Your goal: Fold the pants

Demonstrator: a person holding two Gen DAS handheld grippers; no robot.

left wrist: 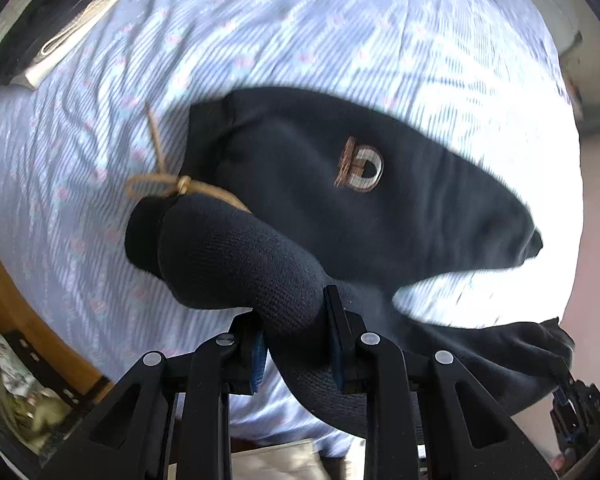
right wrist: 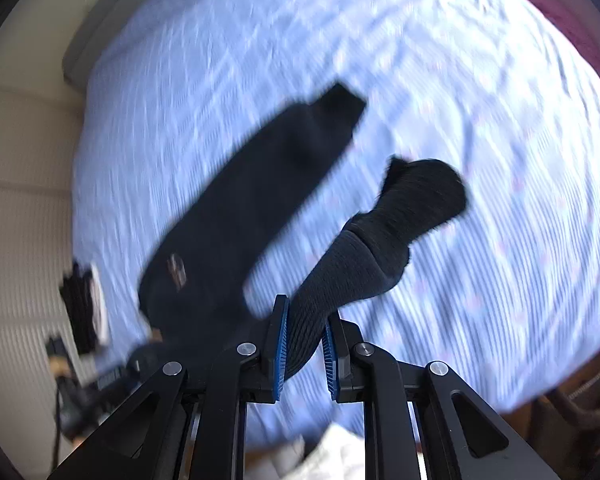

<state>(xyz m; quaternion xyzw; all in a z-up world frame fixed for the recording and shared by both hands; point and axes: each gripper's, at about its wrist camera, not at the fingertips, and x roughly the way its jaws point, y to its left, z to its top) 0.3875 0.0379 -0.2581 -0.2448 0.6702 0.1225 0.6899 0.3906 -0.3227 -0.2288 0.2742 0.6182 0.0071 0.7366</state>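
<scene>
The left gripper point(left wrist: 296, 336) has its jaws pinched on the ribbed waistband of the dark pants point(left wrist: 340, 184) and the right gripper point(right wrist: 305, 344) clamps another stretch of that same band — two grips along one edge, probably so the garment hangs spread and can be laid flat. From the left jaws the tan drawstring point(left wrist: 168, 182) dangles toward ten o'clock and the logo point(left wrist: 360, 170) sits near one o'clock, while from the right jaws one leg runs out toward eleven o'clock above the blue striped bedsheet point(right wrist: 480, 280). A folded stack of clothes point(left wrist: 56, 20) lies well apart at ten o'clock in the left view — likely the finished pile.
</scene>
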